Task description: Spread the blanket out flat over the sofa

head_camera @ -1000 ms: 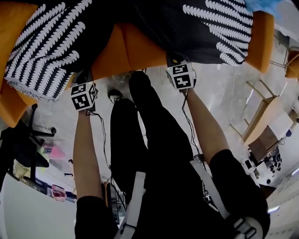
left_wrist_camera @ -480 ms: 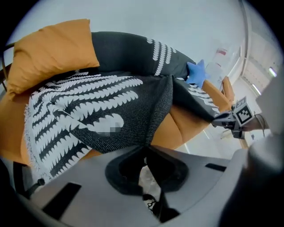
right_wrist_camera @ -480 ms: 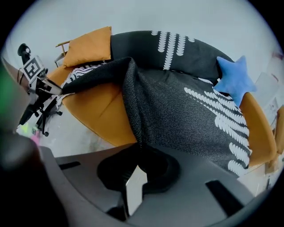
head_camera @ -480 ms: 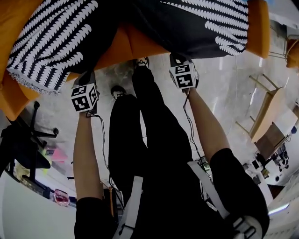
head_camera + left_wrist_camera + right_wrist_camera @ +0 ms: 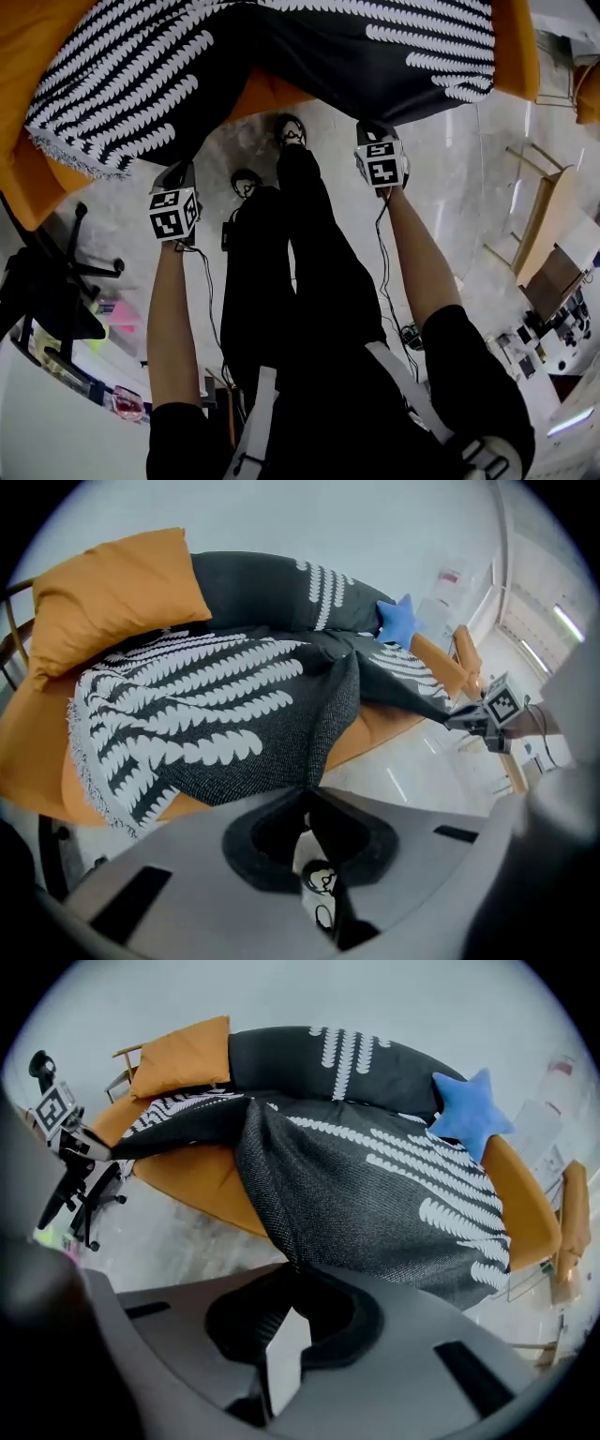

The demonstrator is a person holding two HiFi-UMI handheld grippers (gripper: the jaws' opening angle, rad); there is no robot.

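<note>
The orange sofa (image 5: pixel 23 187) fills the top of the head view, and the black blanket (image 5: pixel 281 52) with white leaf stripes lies over its seat and back, gathered in folds toward the front edge. The step in hand seems to be drawing out that edge: the left hand-held gripper (image 5: pixel 307 797) and the right hand-held gripper (image 5: pixel 286 1274) are each closed on a pinch of it, well apart; next, I judge, they must pull it taut and lower it evenly. No readable writing shows, only square markers.

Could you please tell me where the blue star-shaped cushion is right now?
In the right gripper view the blue star cushion sits upper right, leaning at the sofa back, next to the blanket.
</note>
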